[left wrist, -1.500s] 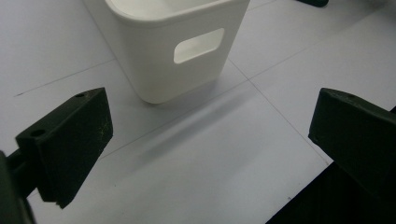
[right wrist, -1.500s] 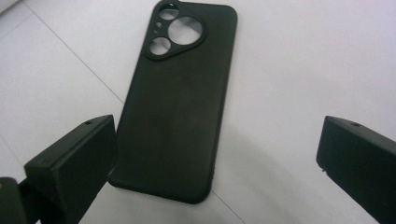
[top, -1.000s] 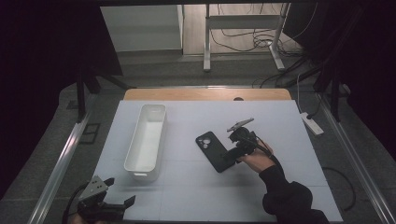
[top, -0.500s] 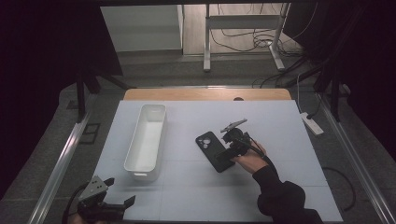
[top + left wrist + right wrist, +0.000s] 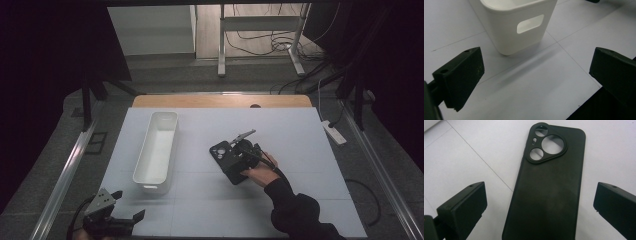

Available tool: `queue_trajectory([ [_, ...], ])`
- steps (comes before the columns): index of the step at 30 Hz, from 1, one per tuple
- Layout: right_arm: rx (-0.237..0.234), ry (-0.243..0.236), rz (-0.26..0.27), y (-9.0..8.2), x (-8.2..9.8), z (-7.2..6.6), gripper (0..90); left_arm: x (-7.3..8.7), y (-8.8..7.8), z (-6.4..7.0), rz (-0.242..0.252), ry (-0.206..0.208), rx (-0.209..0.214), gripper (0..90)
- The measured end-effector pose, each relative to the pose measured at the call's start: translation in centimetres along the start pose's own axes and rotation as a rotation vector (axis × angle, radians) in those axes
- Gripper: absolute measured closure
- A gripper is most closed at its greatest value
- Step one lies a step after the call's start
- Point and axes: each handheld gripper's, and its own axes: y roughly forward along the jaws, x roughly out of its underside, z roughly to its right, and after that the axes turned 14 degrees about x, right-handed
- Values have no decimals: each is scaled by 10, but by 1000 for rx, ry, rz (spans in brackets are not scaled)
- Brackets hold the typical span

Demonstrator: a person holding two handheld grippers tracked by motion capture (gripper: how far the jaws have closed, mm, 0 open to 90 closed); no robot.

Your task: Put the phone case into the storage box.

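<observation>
- Phone case [image 5: 549,185], black, lies flat on the white table [image 5: 300,130], back side up with its camera cut-outs showing, right of centre and well apart from the white bin [image 5: 156,150].
- Right gripper [image 5: 239,161] has come down and forward over the last second; I now have it low over the near end of the case, where a second ago it stood higher and nearer the case's right edge.
- Its fingers [image 5: 461,207] stand wide, one on each long side of the case, neither touching it in the right gripper view.
- My reading: the approach is done and the grasp is not. The case sits between the fingers, so closing across its width looks like the next call, once low enough to catch the thin edges.
- Left gripper [image 5: 107,220] rests at the table's near left corner, unchanged from the earlier pictures, fingers [image 5: 461,75] wide and holding nothing, facing the bin's handle end.
- Bin is empty and has not shifted.
</observation>
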Motion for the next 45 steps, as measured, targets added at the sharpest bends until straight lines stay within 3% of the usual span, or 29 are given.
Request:
queue_trajectory([
  [16,30,12,-37,20,8,-2,0,0,0,0,0,0,1,3],
  [23,52,-18,-76,32,12,-6,0,0,0,0,0,2,0,3],
  [26,76,-41,-75,33,12,-8,0,0,0,0,0,2,0,3],
  [37,82,-36,-68,33,13,-9,0,0,0,0,-2,2,-3,2],
  [41,84,-32,-96,29,10,-9,100,0,0,1,-3,4,-2,0],
  [45,73,-30,-106,27,10,-6,135,0,0,0,-5,5,6,0],
])
